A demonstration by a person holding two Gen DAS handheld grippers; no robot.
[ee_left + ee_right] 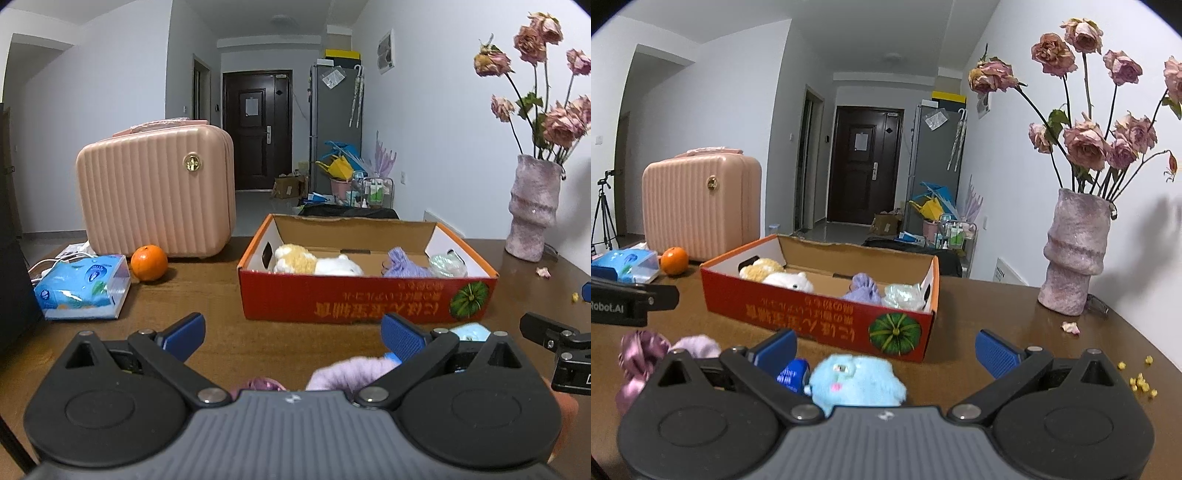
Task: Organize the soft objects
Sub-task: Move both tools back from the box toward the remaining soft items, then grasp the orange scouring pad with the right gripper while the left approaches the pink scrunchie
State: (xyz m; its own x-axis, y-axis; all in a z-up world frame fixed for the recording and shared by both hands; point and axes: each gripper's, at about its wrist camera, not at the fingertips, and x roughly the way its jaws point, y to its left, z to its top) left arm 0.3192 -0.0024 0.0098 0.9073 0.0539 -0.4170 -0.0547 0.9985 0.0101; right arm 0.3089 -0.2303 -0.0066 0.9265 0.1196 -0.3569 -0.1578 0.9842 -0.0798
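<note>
Leftmost, the left tongs (291, 334) stand apart and empty above a lilac plush (351, 373) on the table (207, 291); it looks light and squashy, best pinched across its bulk. Rightward, the red box (820, 317) already holds other soft toys. The right tongs (886, 350), likewise apart, hover over a blue plush (857, 380). Only the right view shows that toy whole, plus a pink satin scrunchie (641, 350).
</note>
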